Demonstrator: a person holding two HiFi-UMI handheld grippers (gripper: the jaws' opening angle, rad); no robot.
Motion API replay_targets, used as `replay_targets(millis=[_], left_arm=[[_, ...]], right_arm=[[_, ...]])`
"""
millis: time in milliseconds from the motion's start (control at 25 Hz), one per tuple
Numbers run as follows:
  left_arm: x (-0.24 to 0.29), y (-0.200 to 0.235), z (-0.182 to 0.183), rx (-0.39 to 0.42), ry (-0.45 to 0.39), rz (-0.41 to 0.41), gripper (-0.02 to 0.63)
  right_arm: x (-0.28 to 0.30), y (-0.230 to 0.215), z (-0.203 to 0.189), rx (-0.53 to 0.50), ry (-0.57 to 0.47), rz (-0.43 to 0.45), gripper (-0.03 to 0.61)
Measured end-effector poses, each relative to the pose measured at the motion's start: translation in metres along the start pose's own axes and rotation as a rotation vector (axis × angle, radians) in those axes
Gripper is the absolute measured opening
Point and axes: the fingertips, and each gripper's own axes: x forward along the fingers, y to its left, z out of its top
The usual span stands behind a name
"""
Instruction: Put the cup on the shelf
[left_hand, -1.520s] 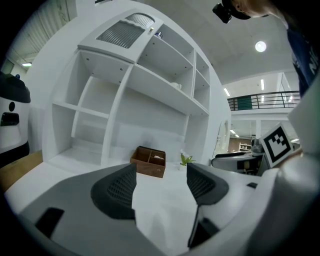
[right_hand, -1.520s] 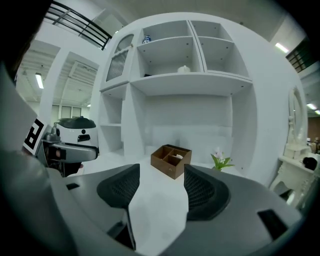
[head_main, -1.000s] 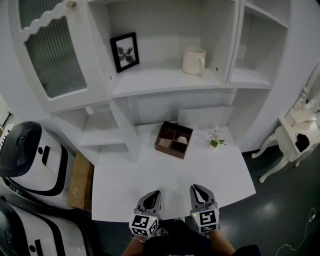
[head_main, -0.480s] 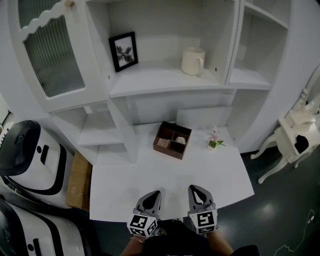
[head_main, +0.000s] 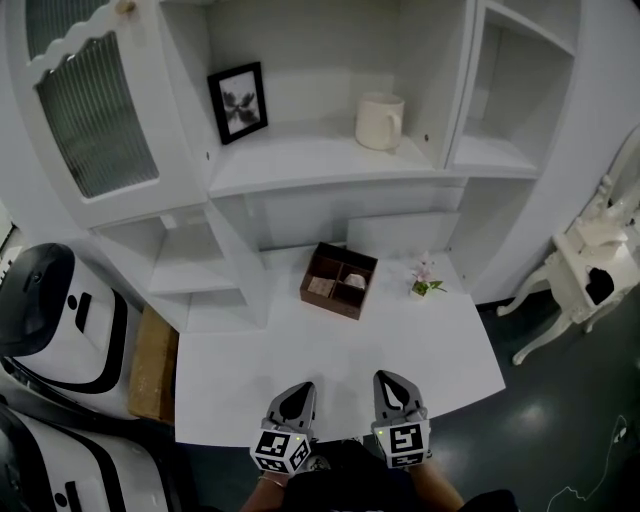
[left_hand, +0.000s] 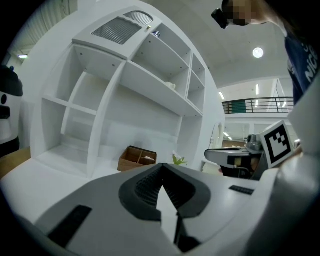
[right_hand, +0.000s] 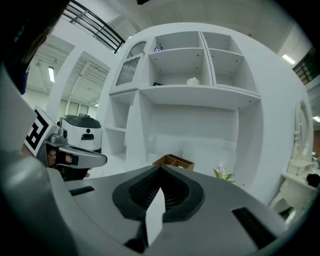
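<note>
Left tongs (head_main: 300, 390), right tongs (head_main: 389, 381) hang closed, well apart from cup (head_main: 379, 121)

Quick count: two claws, the left gripper (head_main: 301, 390) and the right gripper (head_main: 386, 382). High up ahead of them: one cup (head_main: 379, 121), one framed picture (head_main: 238, 102). Lower, straight ahead: one brown box (head_main: 338, 280), one flower sprig (head_main: 425, 277). Left of the left claw: two white machines (head_main: 55, 320) (head_main: 60, 465). Far right: one side table (head_main: 590, 275).

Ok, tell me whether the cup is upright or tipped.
Upright. The cup stands on its base on the shelf, rim up, handle to the right in the head view.
</note>
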Motion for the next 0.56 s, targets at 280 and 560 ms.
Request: replay_targets(millis=[280,560], left_arm=[[0.004,0.005,-0.001,-0.014,-0.002,0.007,0.003],[0.009,0.009,0.001,-0.002,-0.007,0.005,0.003]], right_arm=[[0.005,0.000,-0.006,0.007,0.014,0.006,0.008],[0.013,0.001,-0.005,-0.005,0.015,0.015,0.008]])
